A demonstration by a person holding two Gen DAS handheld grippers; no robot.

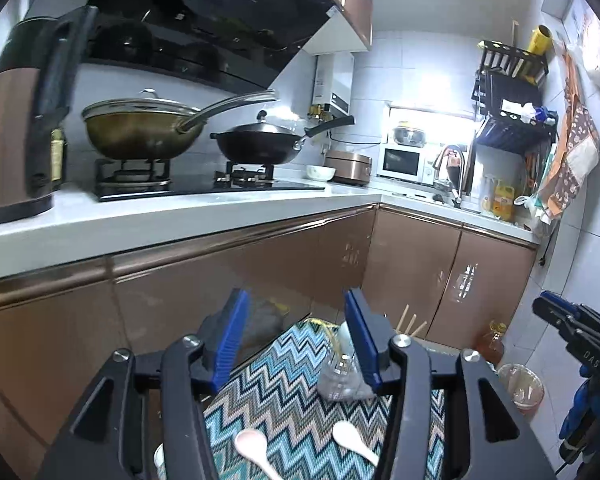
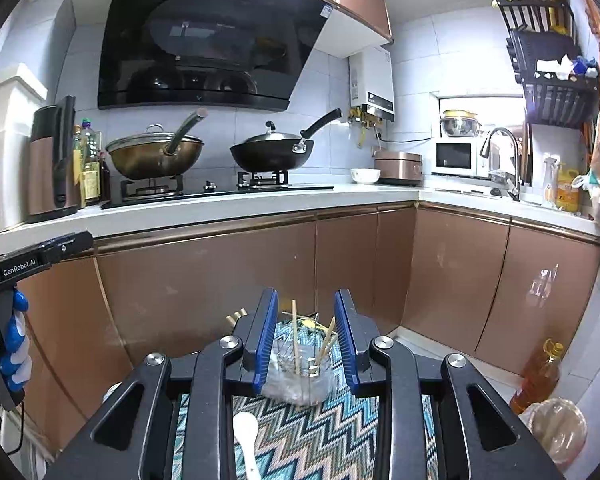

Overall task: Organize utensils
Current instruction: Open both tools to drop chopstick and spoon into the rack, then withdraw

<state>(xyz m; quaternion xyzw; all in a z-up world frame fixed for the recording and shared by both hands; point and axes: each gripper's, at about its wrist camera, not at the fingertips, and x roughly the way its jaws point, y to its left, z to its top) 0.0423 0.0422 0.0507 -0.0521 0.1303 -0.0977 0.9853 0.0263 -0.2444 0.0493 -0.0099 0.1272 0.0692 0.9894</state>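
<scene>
My left gripper [image 1: 297, 300] is open with nothing between its blue pads, held above a zigzag-patterned mat [image 1: 296, 396]. On the mat stands a clear plastic jar [image 1: 340, 376] with wooden chopsticks [image 1: 410, 322] sticking out behind my right finger. Two white spoons lie nearer me: one [image 1: 250, 444] at the left, another [image 1: 350, 438] at the right. My right gripper [image 2: 307, 298] is open too; the jar [image 2: 298, 376] and its chopsticks [image 2: 295, 332] show through the gap, lower and apart from the pads. One spoon [image 2: 246, 430] lies below the jar. Each gripper appears at the other view's edge.
Brown cabinet doors [image 2: 204, 276] and a white counter [image 2: 228, 210] with a hob, two woks and a kettle [image 1: 16, 128] stand ahead. An oil bottle [image 2: 538, 376] and a clear lidded tub [image 2: 558, 428] sit on the floor at the right.
</scene>
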